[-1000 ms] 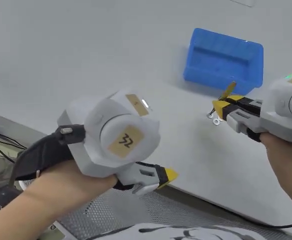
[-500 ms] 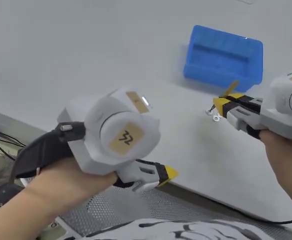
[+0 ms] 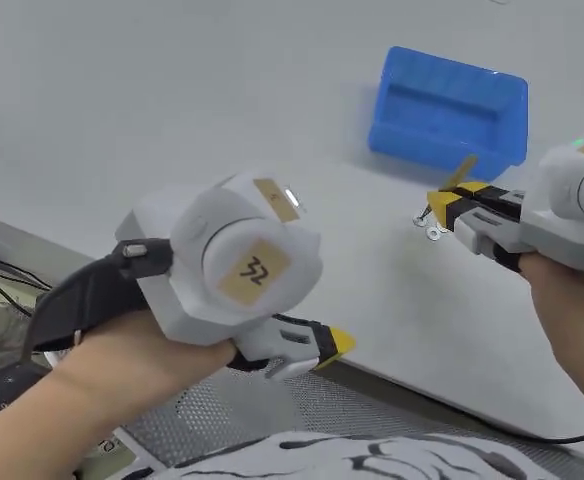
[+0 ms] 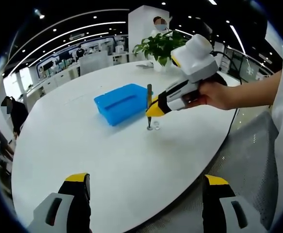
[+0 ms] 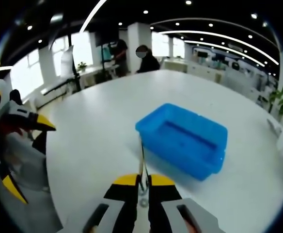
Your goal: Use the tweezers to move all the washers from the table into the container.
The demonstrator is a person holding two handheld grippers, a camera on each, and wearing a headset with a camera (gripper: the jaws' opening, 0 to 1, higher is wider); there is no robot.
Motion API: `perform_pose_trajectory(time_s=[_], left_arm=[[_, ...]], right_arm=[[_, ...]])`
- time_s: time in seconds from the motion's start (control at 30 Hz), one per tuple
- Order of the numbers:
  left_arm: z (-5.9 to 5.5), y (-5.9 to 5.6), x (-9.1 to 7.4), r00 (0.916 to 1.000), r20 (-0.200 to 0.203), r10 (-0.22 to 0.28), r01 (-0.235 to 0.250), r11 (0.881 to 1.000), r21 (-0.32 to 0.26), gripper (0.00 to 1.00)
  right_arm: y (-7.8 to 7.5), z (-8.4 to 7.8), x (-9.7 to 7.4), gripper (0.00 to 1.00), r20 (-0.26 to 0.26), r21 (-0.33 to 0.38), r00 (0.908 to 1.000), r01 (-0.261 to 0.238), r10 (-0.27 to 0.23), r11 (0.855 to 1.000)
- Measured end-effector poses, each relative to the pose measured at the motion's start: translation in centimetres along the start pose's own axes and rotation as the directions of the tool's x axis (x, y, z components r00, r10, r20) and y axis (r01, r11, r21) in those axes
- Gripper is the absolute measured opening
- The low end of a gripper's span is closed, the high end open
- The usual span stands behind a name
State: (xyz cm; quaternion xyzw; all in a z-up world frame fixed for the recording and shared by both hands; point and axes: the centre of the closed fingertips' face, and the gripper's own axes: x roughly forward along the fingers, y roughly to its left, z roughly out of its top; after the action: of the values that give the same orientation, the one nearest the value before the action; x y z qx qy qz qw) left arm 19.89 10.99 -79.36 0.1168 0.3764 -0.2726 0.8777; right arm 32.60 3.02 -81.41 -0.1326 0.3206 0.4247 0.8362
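A blue container (image 3: 450, 100) stands on the white table (image 3: 172, 110). Two small washers (image 3: 429, 229) lie on the table just in front of it. My right gripper (image 3: 442, 206) is shut on brass tweezers (image 3: 459, 176), whose lower tips point down at the washers (image 4: 154, 127). The right gripper view shows the tweezers (image 5: 141, 158) pinched between the shut jaws, with the container (image 5: 185, 138) beyond. My left gripper (image 3: 334, 346) hovers over the table's near edge, well away from the washers. Its jaws (image 4: 145, 178) stand wide open with nothing between them.
The table's near edge (image 3: 442, 395) runs under the left gripper, with a perforated grey surface (image 3: 302, 410) below it. A potted plant (image 4: 158, 46) stands at the far side of the table. People stand in the background hall.
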Motion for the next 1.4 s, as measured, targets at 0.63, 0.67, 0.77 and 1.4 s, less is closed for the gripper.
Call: perform_pose_trajectory(time_s=[0.63, 0.67, 0.77, 1.4], left_arm=[[0.1, 0.0, 0.2, 1.0, -0.002, -0.006, 0.006, 1.0, 0.007, 0.99], [0.2, 0.0, 0.2, 1.0, -0.002, -0.007, 0.007, 1.0, 0.008, 0.99], [0.1, 0.0, 0.1, 1.0, -0.005, -0.006, 0.006, 1.0, 0.011, 0.99], [-0.4, 0.1, 0.5, 0.9998, -0.018, -0.012, 0.012, 1.0, -0.002, 0.99]], right_arm=[[-0.8, 5.5, -2.3, 0.03, 0.138, 0.049, 0.9905, -0.003, -0.004, 0.999], [-1.0, 6.0, -2.3, 0.03, 0.15, 0.045, 0.9886, 0.004, -0.011, 0.999], [-1.9, 7.1, -2.1, 0.03, 0.185, 0.04, 0.9822, 0.025, -0.032, 0.999], [-6.3, 6.1, 3.6, 0.03, 0.143, 0.05, 0.9823, 0.114, -0.12, 0.992]])
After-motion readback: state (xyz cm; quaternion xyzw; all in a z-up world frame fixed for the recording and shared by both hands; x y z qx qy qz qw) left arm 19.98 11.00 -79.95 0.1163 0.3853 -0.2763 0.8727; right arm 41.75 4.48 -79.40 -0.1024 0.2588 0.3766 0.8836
